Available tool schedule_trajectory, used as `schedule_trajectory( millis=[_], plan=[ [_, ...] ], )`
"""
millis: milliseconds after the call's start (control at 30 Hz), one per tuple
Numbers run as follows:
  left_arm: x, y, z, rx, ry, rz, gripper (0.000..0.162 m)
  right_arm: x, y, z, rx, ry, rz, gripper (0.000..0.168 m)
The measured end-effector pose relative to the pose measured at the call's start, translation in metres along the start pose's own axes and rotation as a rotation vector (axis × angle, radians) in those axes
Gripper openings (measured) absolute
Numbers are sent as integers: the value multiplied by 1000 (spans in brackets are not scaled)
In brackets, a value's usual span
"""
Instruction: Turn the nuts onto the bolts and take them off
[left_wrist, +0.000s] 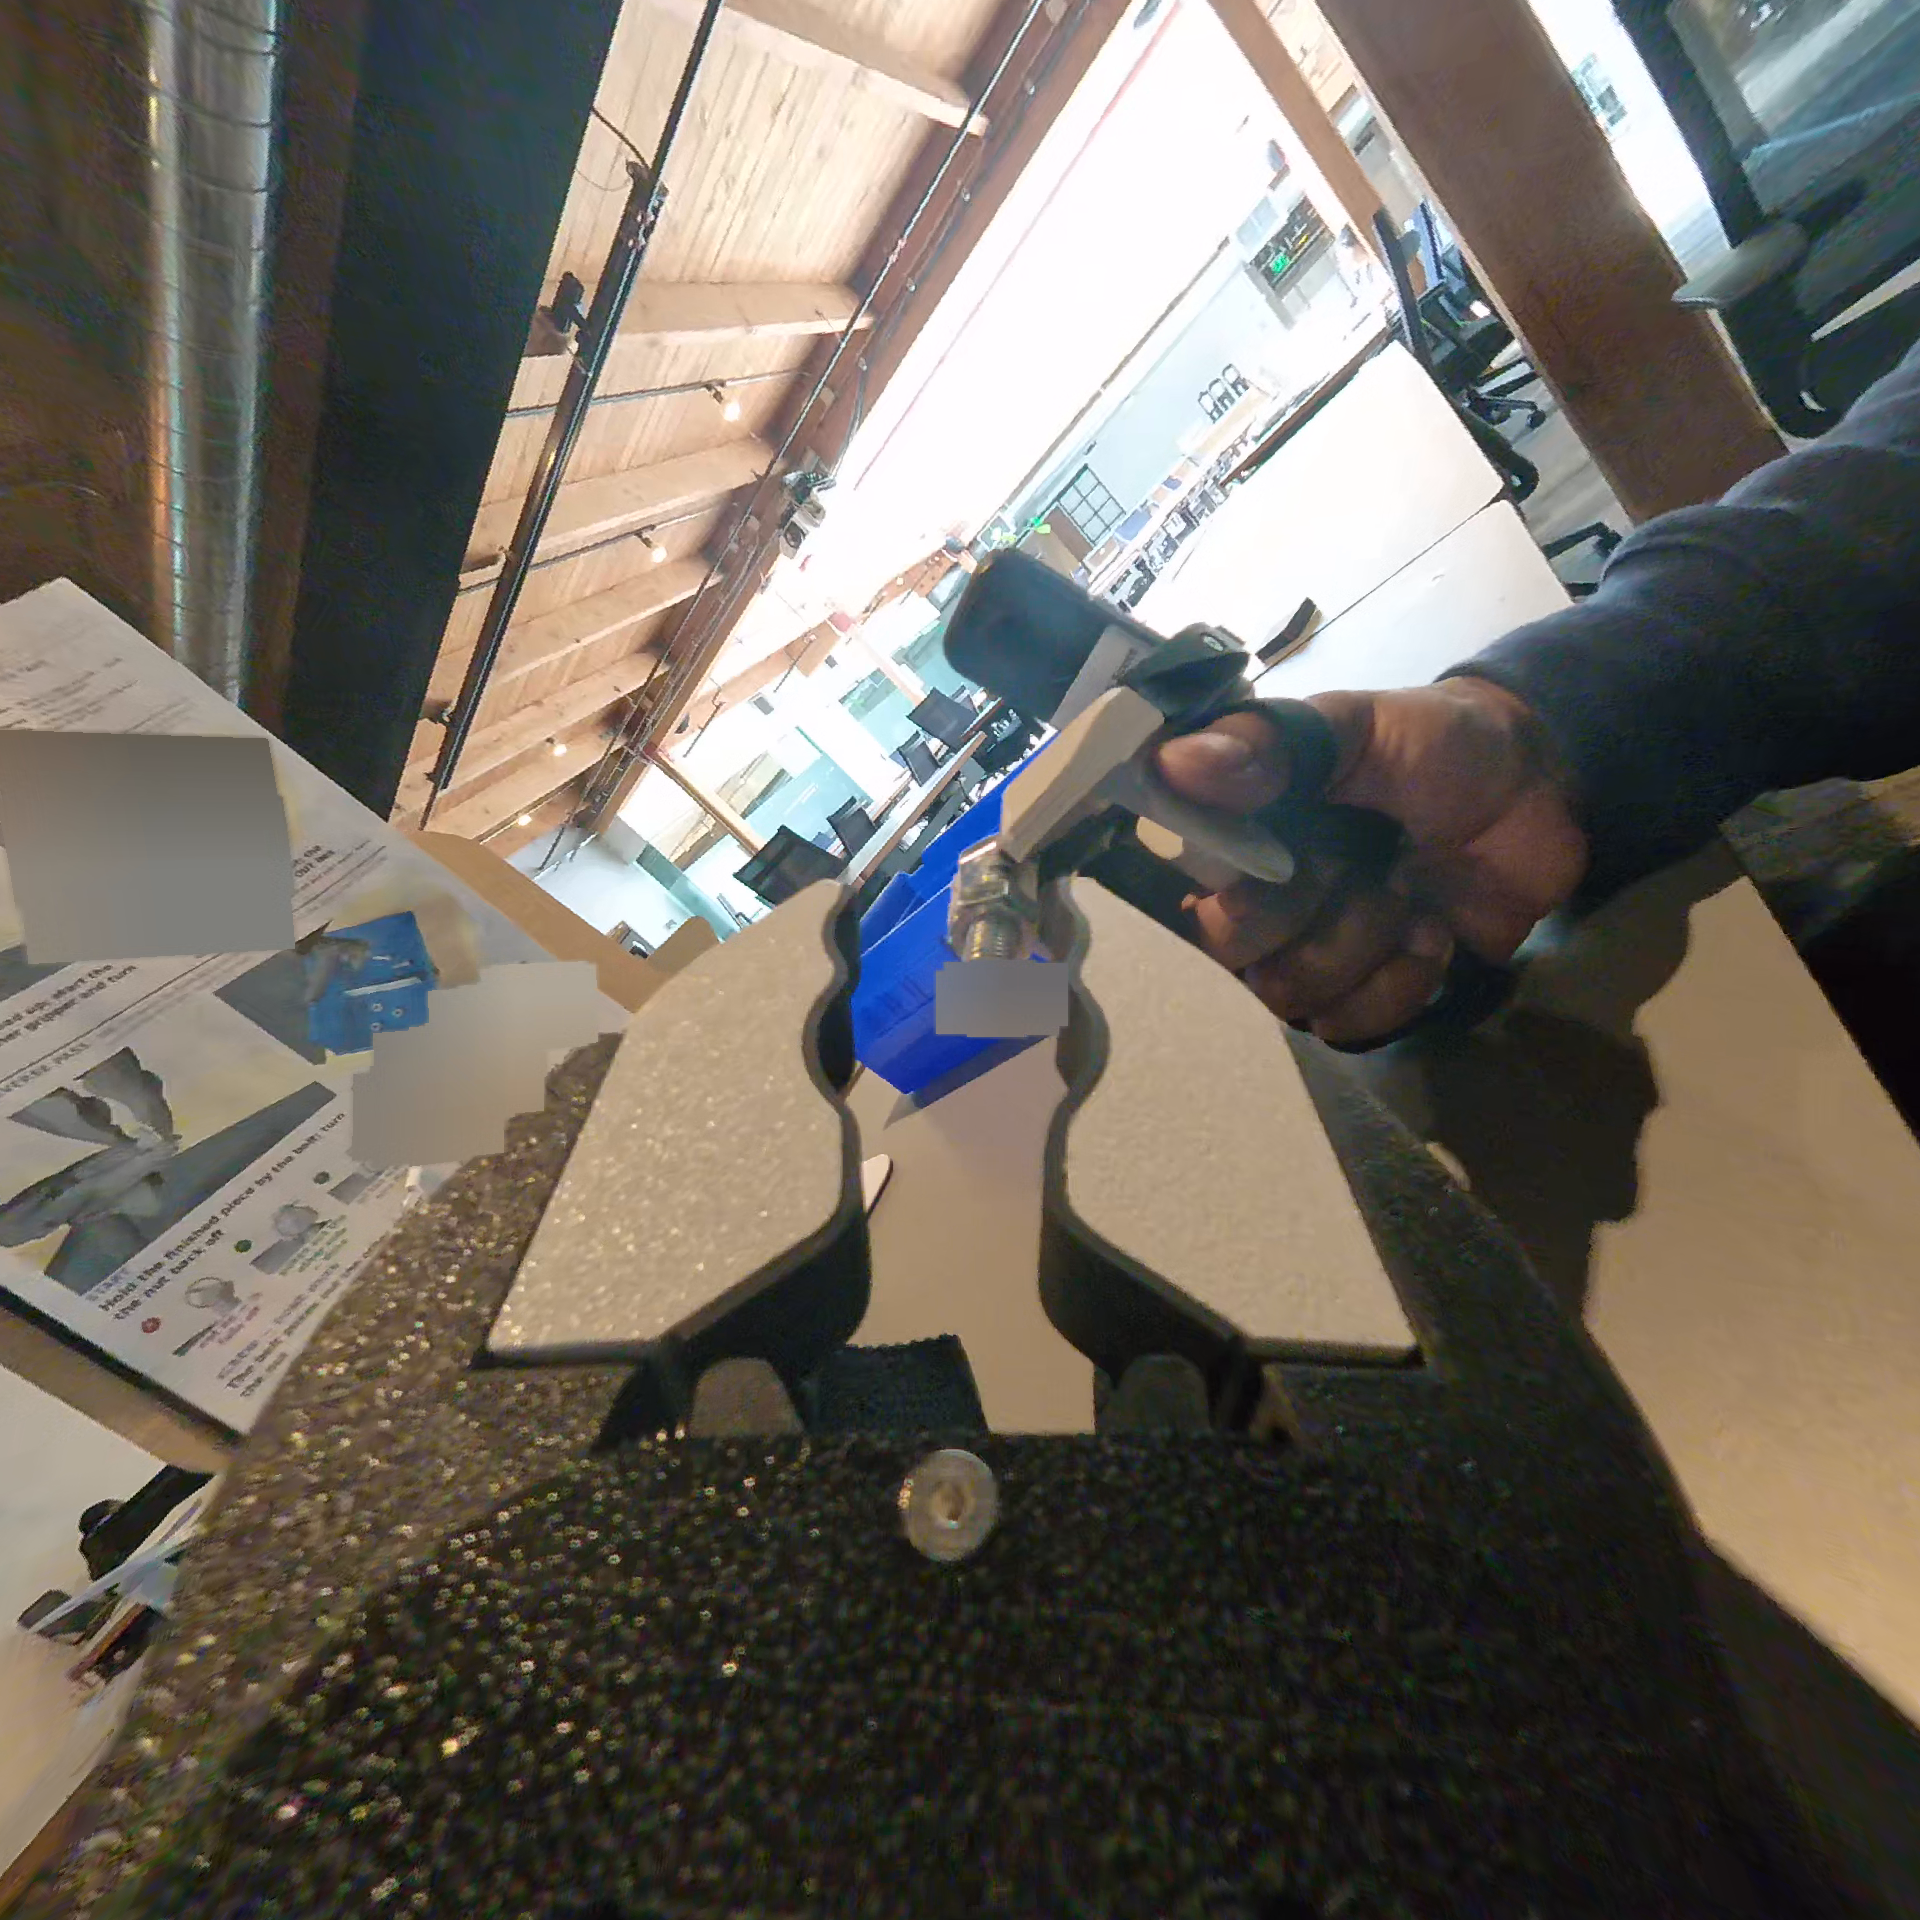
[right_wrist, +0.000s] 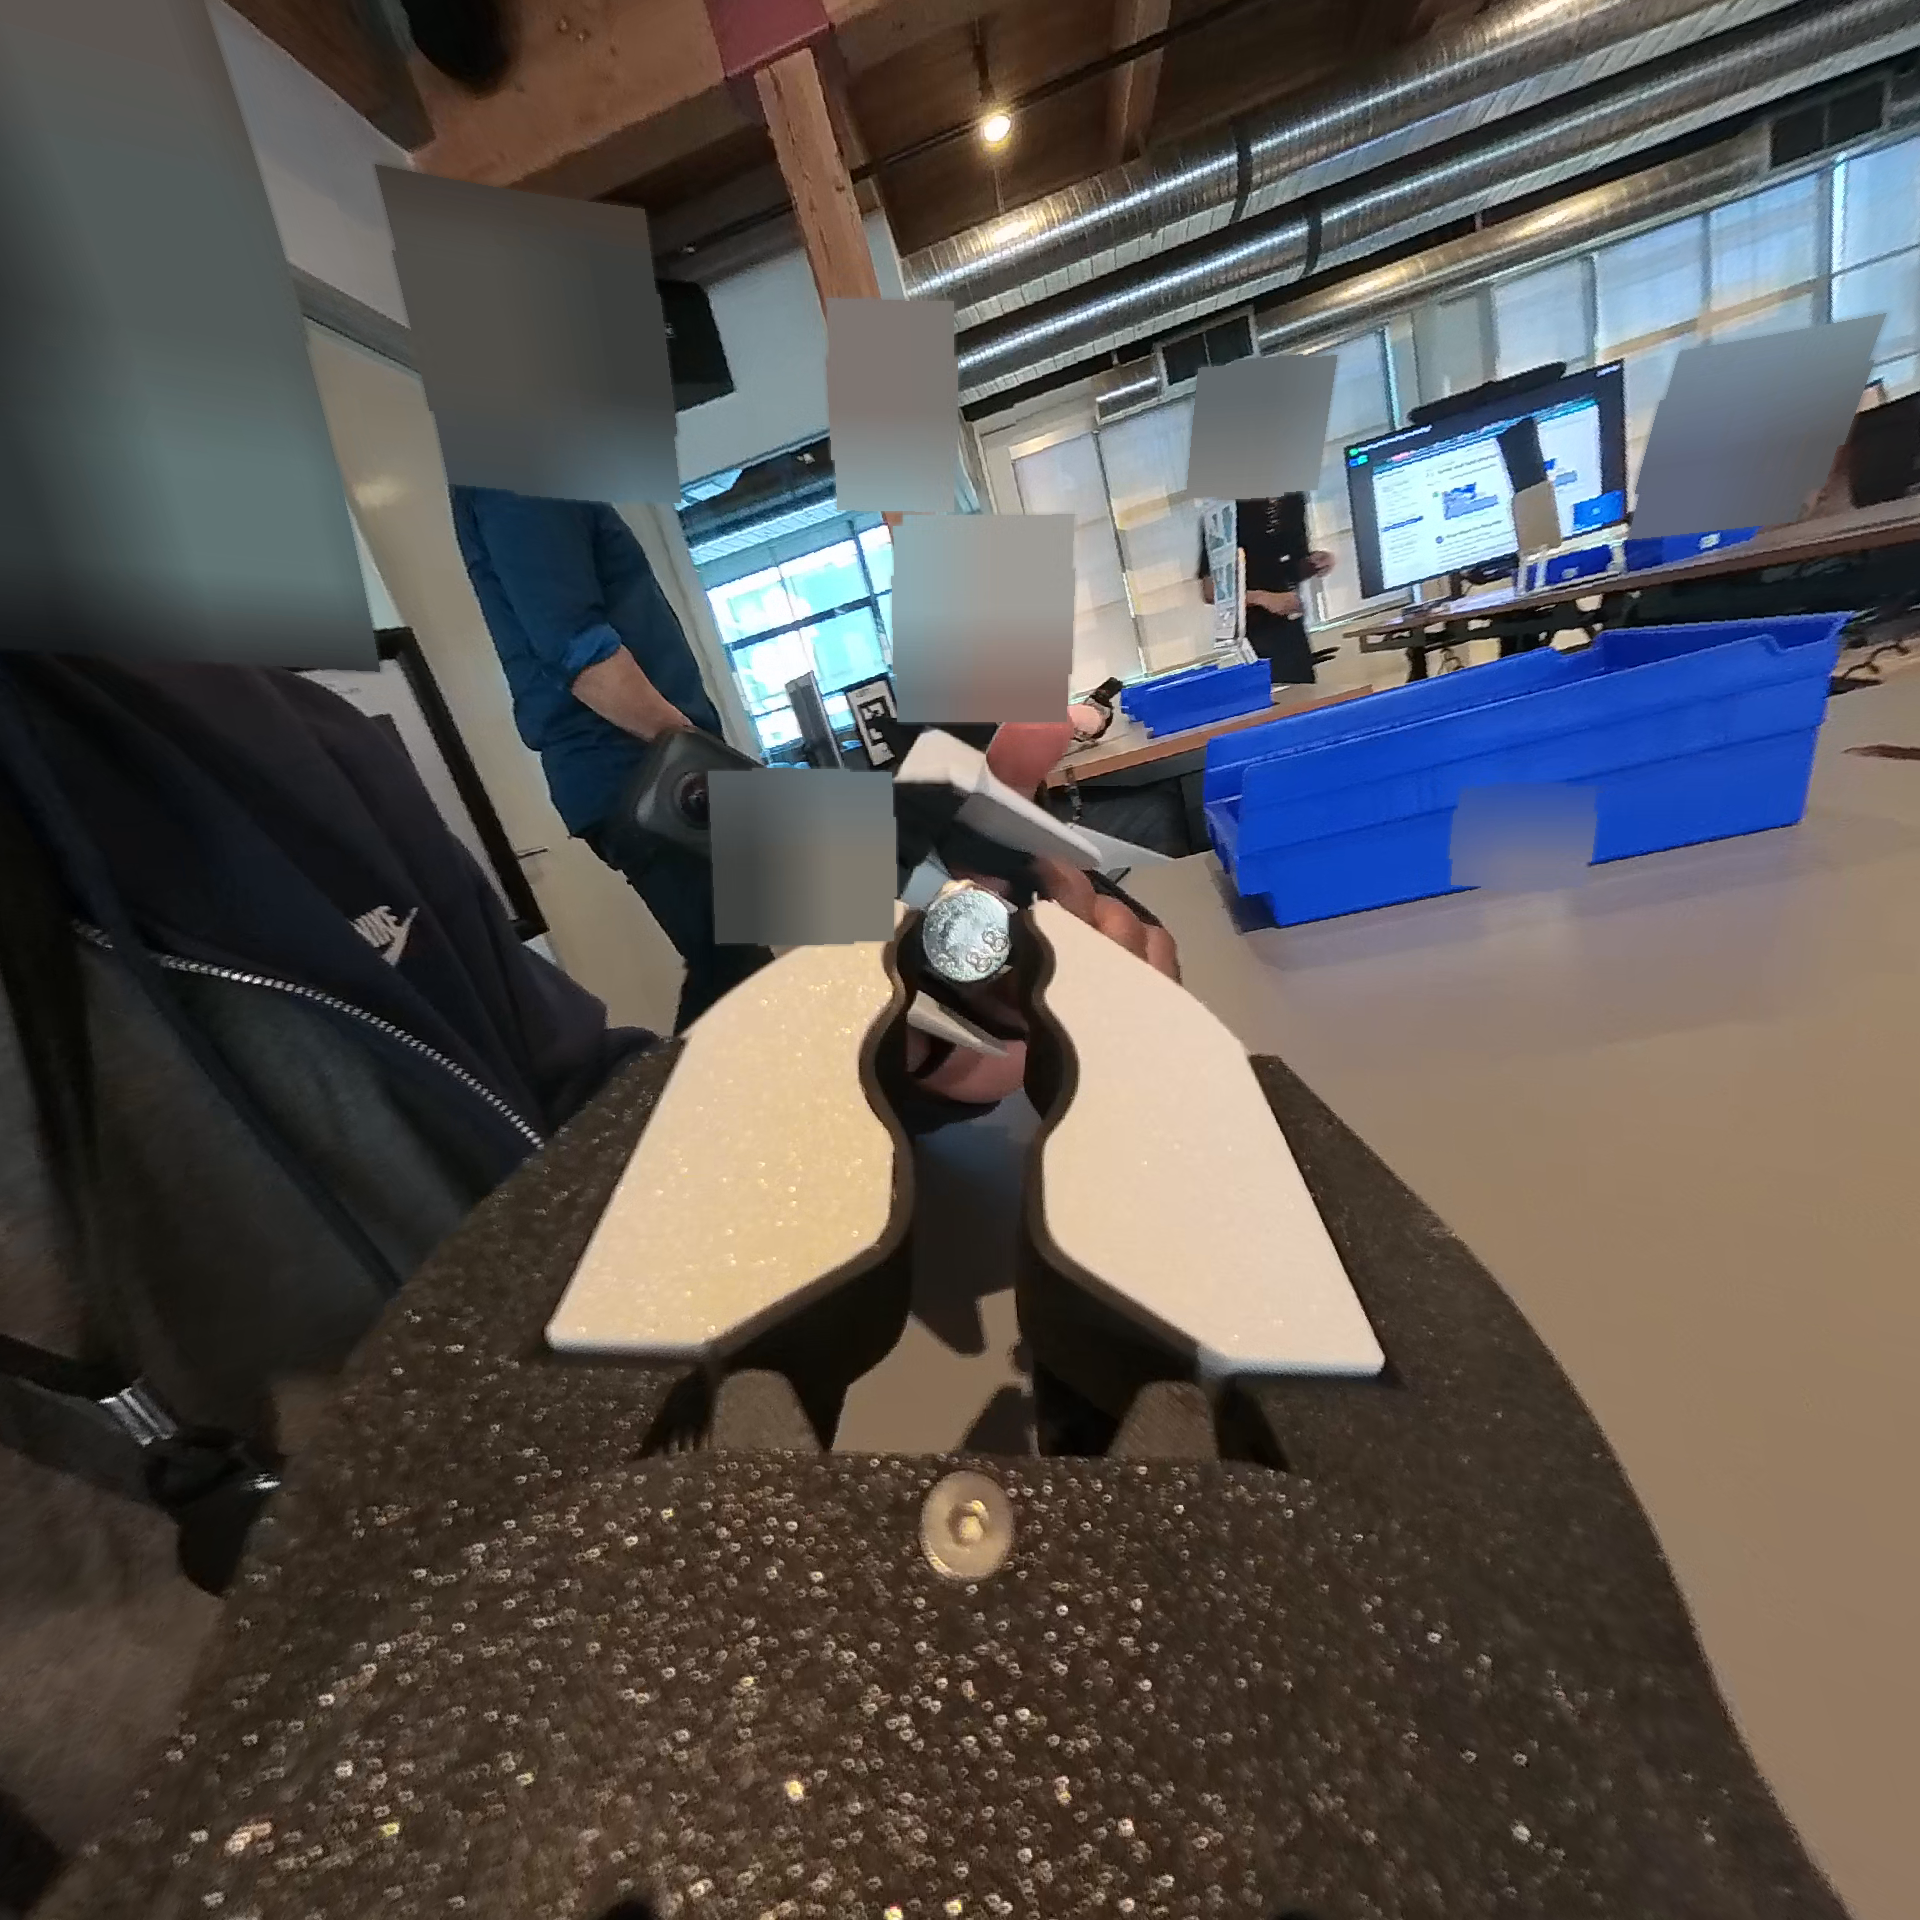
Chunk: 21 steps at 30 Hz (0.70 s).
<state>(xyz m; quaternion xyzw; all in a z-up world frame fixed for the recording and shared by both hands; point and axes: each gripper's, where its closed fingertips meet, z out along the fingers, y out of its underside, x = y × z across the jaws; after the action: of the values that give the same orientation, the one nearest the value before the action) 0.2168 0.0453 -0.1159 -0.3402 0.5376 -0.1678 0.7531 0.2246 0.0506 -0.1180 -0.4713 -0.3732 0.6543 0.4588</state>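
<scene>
Gripping the bolt (right_wrist: 967, 938) by its head above the table (right_wrist: 1558, 1091), right gripper (right_wrist: 966, 961) is clamped; left gripper (left_wrist: 954, 961) spread around the shank, blue bin (right_wrist: 1507, 748) beyond

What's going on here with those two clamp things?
A person holds a two-finger gripper in each hand over a grey table. The right gripper is shut on the head of a silver bolt. The left gripper is open, straddling the threaded end. No nut is clearly visible.
</scene>
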Motion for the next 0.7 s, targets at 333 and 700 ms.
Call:
schedule_trajectory(
  millis=[333, 700],
  plan=[
    [13, 8, 7, -59, 47, 90, 29, -2, 3, 2, -12, -28, 25, 17],
    [11, 10, 9, -90, 88, -124, 17, -3, 5, 4, -32, -11, -20, 16]
  ],
)
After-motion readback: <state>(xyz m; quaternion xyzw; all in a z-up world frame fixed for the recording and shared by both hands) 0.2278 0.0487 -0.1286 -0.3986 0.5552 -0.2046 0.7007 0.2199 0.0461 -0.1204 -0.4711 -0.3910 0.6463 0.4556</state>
